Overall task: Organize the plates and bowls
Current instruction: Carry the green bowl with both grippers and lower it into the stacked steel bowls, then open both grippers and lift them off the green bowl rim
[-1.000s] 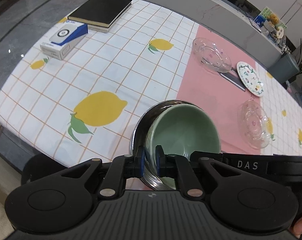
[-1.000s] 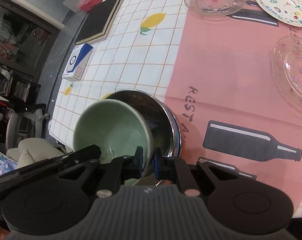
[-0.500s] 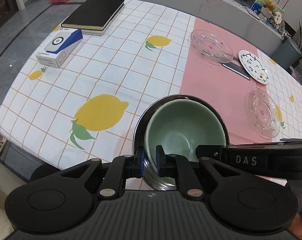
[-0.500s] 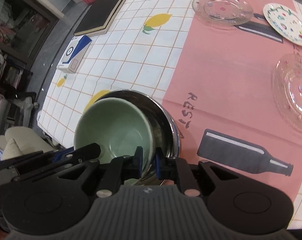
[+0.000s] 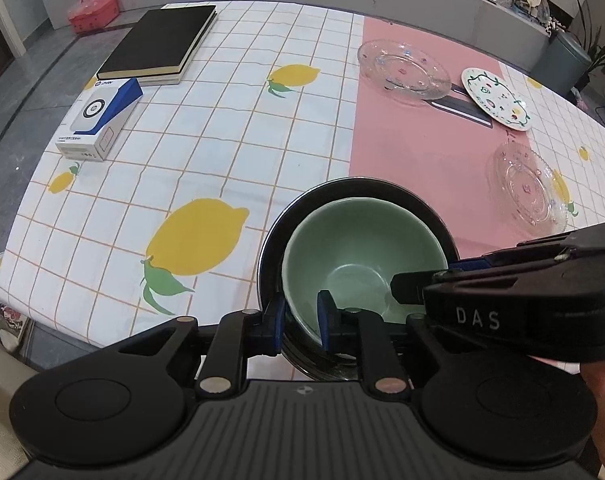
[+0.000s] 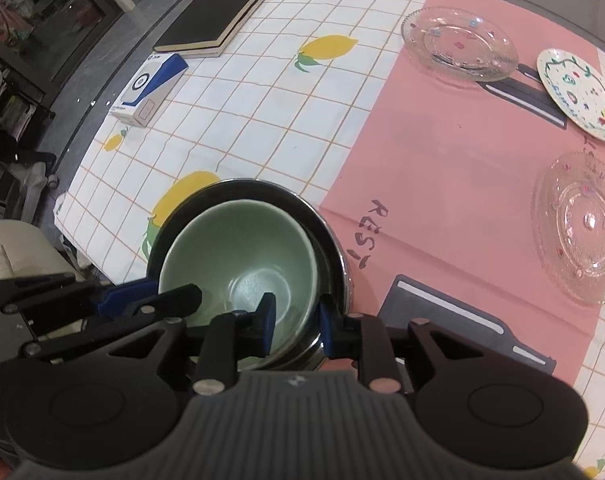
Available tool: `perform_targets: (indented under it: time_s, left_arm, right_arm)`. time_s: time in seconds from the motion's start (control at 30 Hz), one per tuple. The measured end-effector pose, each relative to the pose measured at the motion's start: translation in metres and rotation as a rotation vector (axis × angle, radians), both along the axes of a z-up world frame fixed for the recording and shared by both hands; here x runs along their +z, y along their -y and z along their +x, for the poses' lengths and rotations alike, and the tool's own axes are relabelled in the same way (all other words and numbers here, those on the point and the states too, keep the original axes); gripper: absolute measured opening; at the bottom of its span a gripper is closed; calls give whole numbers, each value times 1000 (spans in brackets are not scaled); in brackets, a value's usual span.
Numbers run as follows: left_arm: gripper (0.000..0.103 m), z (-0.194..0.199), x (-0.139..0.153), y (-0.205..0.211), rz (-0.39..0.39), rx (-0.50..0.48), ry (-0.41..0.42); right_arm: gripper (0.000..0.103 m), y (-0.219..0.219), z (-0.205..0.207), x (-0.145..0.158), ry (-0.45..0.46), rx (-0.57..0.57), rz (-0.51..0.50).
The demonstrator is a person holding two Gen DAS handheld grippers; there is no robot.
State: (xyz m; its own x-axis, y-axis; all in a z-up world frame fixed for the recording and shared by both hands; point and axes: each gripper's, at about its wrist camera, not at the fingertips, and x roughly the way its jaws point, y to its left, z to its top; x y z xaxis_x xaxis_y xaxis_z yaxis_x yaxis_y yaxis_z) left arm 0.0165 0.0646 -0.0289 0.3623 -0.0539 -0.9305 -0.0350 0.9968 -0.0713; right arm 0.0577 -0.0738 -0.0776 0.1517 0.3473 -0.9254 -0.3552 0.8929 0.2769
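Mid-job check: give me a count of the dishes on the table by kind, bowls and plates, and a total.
Bowls: 2, the green bowl nested in the steel bowl.
Clear glass plates: 2, the far glass plate and the near glass plate.
Painted plates: 1, the white painted plate.
Total: 5 dishes.

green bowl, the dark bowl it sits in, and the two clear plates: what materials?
Green bowl: likely glazed ceramic, smooth opaque celadon with soft sheen. Outer bowl: looks like stainless steel, mirror-bright rim and reflective wall. Clear plates: glass or clear plastic, see-through with a beaded edge and small coloured dots; can't tell which.
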Motion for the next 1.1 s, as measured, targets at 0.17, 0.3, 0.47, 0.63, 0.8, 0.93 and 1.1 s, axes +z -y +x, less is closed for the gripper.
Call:
perform_targets:
  time_s: [0.17, 0.3, 0.47, 0.63, 0.8, 0.93, 1.1]
  left_arm:
    - [19, 0, 0, -1, 4, -6, 0]
    - [20, 0, 1, 0, 1, -1, 1]
    - [20, 1, 6, -3, 5, 12, 22]
    - [20, -1, 12, -6, 2, 26, 44]
    - [26, -8, 32, -4, -61, 3, 148]
    - [26, -13, 49, 9, -123, -28, 237]
    - [27, -16, 58, 35, -231, -75, 339]
  right_arm:
    - [22, 3, 0, 2, -7, -10, 16]
    - [25, 5, -3, 8, 2, -2, 25]
    - [30, 5, -8, 19, 62, 11, 19]
    - [30, 13, -9, 26, 87, -1, 29]
    - [31, 29, -14, 38, 121, -37, 70]
    - [32, 50, -23, 51, 196, -82, 74]
    - [32, 88, -33, 51, 241, -174, 111]
